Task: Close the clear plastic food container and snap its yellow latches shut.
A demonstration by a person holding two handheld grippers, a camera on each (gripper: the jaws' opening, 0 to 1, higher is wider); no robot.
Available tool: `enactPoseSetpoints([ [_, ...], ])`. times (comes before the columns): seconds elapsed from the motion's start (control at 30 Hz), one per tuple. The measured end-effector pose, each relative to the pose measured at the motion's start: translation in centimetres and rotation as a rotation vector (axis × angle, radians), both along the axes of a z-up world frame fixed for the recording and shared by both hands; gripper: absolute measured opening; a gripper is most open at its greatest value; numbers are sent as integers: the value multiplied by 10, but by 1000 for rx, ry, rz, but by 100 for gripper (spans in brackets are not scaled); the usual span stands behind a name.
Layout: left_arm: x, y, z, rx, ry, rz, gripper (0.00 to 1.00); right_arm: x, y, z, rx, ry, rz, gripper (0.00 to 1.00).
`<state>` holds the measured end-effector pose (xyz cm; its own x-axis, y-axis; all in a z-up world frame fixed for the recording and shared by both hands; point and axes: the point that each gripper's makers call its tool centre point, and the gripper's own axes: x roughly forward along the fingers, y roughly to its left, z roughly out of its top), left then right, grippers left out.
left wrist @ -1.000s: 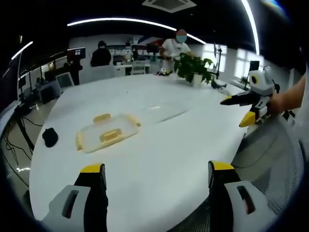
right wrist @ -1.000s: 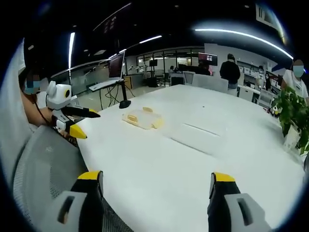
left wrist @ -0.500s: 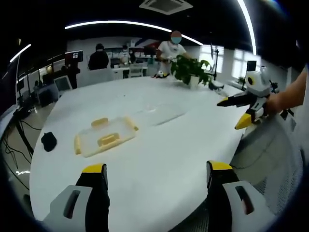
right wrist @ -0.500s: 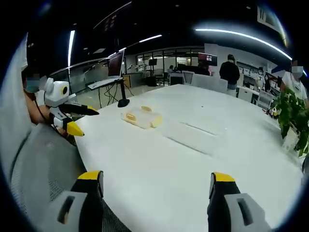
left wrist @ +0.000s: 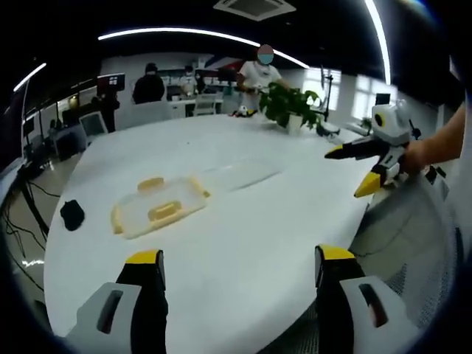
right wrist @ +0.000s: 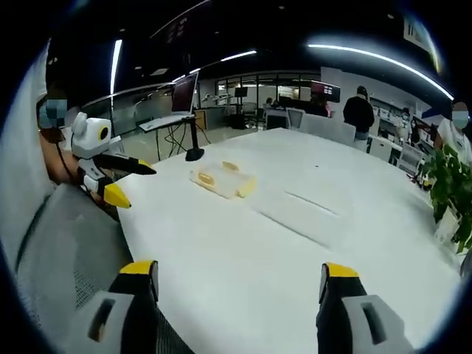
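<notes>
Barely anything's shifting since a second ago: container (left wrist: 158, 209) and lid (left wrist: 240, 174) sitting apart on the tabletop (left wrist: 243, 243), both grippers' fingers hanging released, empty. Lid's looking slippery, risking sliding away when pinched.

My left gripper (left wrist: 232, 269) had two black jaws capped with yellow tips, each rising from a pale grey body with a dark slot. My right gripper (right wrist: 240, 284) looked the same. Seen from the side, it (left wrist: 363, 167) had a white rounded head, black jaws and a pointed yellow tip.
</notes>
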<state>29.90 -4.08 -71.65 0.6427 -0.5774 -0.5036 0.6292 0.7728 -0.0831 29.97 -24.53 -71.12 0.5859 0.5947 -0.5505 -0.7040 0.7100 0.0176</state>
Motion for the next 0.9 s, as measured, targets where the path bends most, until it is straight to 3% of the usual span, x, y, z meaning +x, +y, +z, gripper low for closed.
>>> enactPoseSetpoints([
  [0.13,5,5,-2,-7,13,12,82,8,14,5,12,-12,32,88],
  [0.37,15,12,1,5,-5,-2,81,16,29,-2,-7,9,85,85],
  [0.9,29,24,-2,20,-8,-19,80,32,50,-2,-23,11,136,81],
])
